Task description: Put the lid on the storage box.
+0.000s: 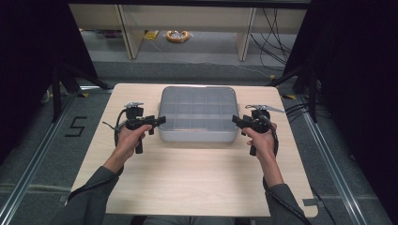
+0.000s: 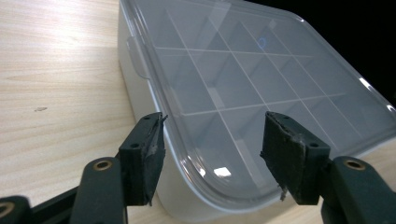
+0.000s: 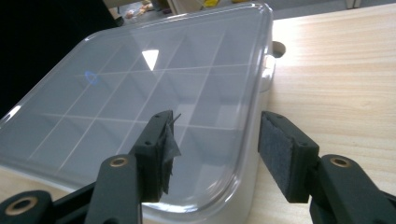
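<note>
A grey plastic organizer box (image 1: 197, 115) with a clear lid and a grid of compartments lies at the middle of the wooden table (image 1: 187, 178). My left gripper (image 1: 158, 121) is at the box's near left corner, open, its jaws straddling the lid edge with nothing held. In the left gripper view the box (image 2: 243, 79) runs away from the left gripper (image 2: 212, 156). My right gripper (image 1: 236, 122) is open at the near right corner. In the right gripper view the right gripper (image 3: 215, 151) spans the corner of the box (image 3: 154, 84).
A latch tab (image 2: 135, 56) sticks out from the box's left side, and another latch tab (image 3: 270, 63) from its right side. Bare table lies in front of the box. Shelving legs and an orange cable coil (image 1: 178, 35) are on the floor beyond the table.
</note>
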Action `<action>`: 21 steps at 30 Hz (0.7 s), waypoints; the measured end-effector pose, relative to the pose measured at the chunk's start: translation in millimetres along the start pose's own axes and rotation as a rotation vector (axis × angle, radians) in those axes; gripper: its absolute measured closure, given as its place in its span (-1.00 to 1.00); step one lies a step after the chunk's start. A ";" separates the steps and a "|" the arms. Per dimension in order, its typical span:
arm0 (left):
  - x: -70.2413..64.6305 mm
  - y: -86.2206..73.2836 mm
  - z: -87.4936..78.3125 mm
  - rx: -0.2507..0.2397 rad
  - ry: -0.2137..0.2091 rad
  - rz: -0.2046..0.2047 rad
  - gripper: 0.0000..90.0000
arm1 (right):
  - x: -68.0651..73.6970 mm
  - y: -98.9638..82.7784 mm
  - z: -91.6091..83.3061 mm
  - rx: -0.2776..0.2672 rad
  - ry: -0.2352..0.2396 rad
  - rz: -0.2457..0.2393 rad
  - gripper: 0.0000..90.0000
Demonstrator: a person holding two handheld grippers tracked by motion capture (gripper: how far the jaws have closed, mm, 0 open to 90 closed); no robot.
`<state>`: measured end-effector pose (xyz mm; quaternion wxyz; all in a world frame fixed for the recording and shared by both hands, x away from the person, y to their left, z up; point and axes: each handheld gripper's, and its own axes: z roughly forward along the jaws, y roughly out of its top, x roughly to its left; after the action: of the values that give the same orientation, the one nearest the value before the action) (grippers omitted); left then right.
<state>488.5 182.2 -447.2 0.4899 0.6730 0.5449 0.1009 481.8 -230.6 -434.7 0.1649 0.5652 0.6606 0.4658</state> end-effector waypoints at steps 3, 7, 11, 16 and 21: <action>-1.8 -2.1 -2.1 0.000 -0.008 0.006 -0.14 | 1.5 -2.0 -2.1 -0.008 0.008 -0.002 0.05; -3.0 -3.5 -5.4 -0.002 -0.012 0.022 -0.15 | 3.3 -3.2 -4.1 0.001 0.017 0.011 0.03; -5.6 -7.2 -9.2 -0.011 -0.023 0.023 -0.21 | 8.5 -5.8 -8.0 0.014 0.023 0.070 -0.05; -10.4 -11.0 -15.0 -0.011 -0.029 0.036 -0.26 | 5.7 -8.8 -9.7 -0.015 0.036 0.018 -0.15; -13.1 -13.9 -21.1 -0.013 -0.039 0.039 -0.32 | 10.1 -16.3 -18.7 -0.040 0.071 0.026 -0.24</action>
<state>460.5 181.9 -442.1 0.5026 0.6821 0.5215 0.1005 455.1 -228.3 -435.0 0.1467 0.5535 0.6491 0.5008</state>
